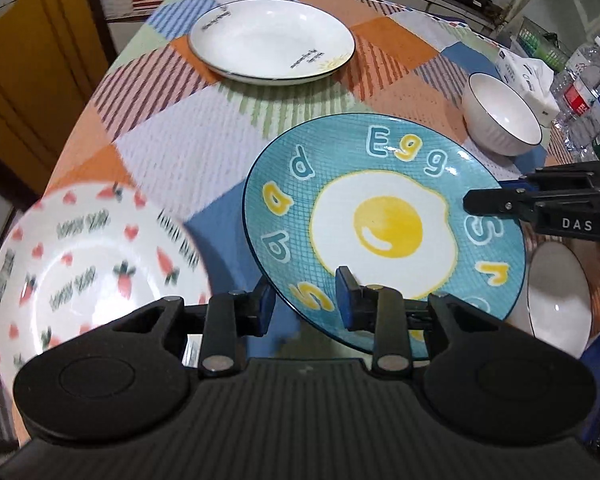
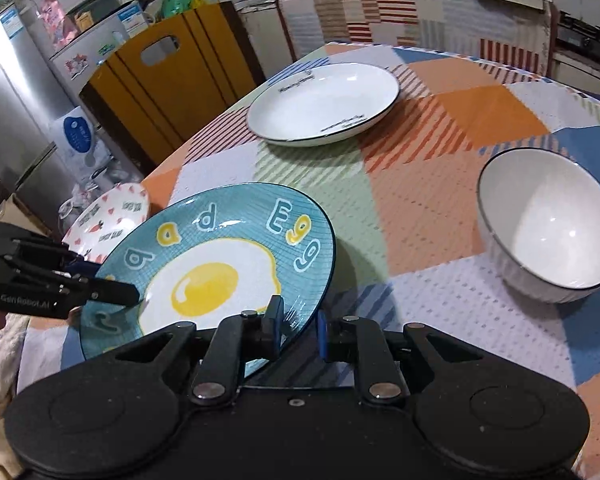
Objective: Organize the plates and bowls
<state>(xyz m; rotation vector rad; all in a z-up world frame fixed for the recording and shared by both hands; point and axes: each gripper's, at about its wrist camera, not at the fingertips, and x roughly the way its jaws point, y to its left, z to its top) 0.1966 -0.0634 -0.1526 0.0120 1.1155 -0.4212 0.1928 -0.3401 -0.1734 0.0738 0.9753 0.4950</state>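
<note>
A blue plate with a fried-egg picture (image 1: 384, 228) (image 2: 212, 276) is held tilted above the table by both grippers. My left gripper (image 1: 306, 302) is shut on its near rim; it also shows in the right wrist view (image 2: 112, 292) at the plate's left edge. My right gripper (image 2: 298, 330) is shut on the rim; it also shows in the left wrist view (image 1: 484, 202) at the plate's right edge. A white strawberry plate (image 1: 92, 268) (image 2: 108, 220) lies at the left. A white plate with a dark rim (image 1: 272, 40) (image 2: 324, 104) lies far back. A white bowl (image 1: 504, 114) (image 2: 548, 228) stands at the right.
A patchwork tablecloth (image 1: 172, 136) (image 2: 440, 128) covers the table. A second white bowl (image 1: 560, 304) sits at the near right. A tissue pack (image 1: 528, 76) and water bottles (image 1: 588, 92) stand at the right edge. A yellow chair back (image 2: 160, 80) and a fridge (image 2: 16, 92) stand to the left.
</note>
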